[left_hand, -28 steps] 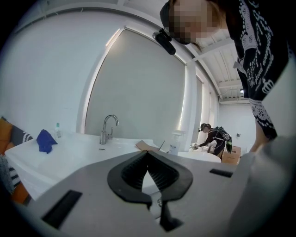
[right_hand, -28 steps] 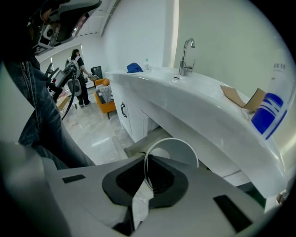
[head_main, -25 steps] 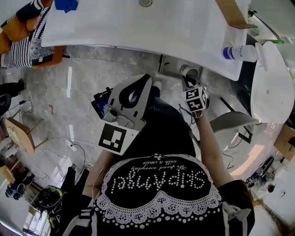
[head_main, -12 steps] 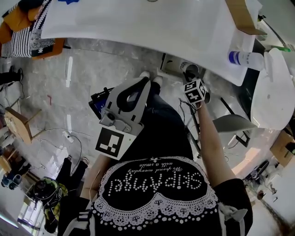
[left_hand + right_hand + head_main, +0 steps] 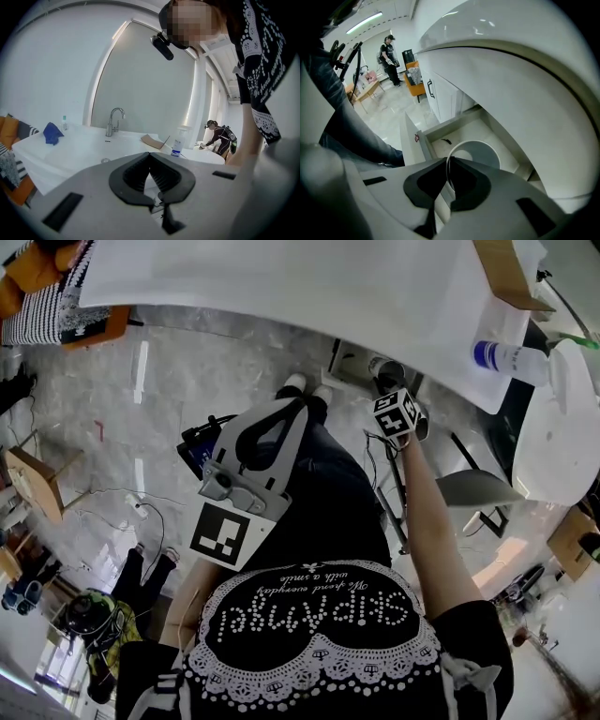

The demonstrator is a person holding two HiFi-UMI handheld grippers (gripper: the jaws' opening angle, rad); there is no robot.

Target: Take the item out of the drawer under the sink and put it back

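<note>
My right gripper [image 5: 446,159] is shut on the rim of a pale grey cup [image 5: 480,153] and points steeply down. It holds the cup over the open drawer [image 5: 461,126] beneath the white sink counter [image 5: 281,287]. In the head view the cup [image 5: 386,371] shows just past that gripper's marker cube [image 5: 396,413], at the counter's edge above the drawer [image 5: 345,364]. My left gripper [image 5: 298,401] hangs in front of the person's body, away from the drawer. In the left gripper view the left gripper [image 5: 150,154] is shut with nothing between its tips.
On the counter are a faucet [image 5: 112,123], a blue cloth [image 5: 50,132], a pump bottle [image 5: 511,359] and a piece of cardboard [image 5: 506,273]. A small dark item [image 5: 446,140] lies in the drawer. Cables run over the marble floor [image 5: 122,512]. Another person [image 5: 389,56] stands far off.
The right gripper has sunk with the cup toward the open drawer and looks smaller in the head view. The left gripper has stayed about where it was.
</note>
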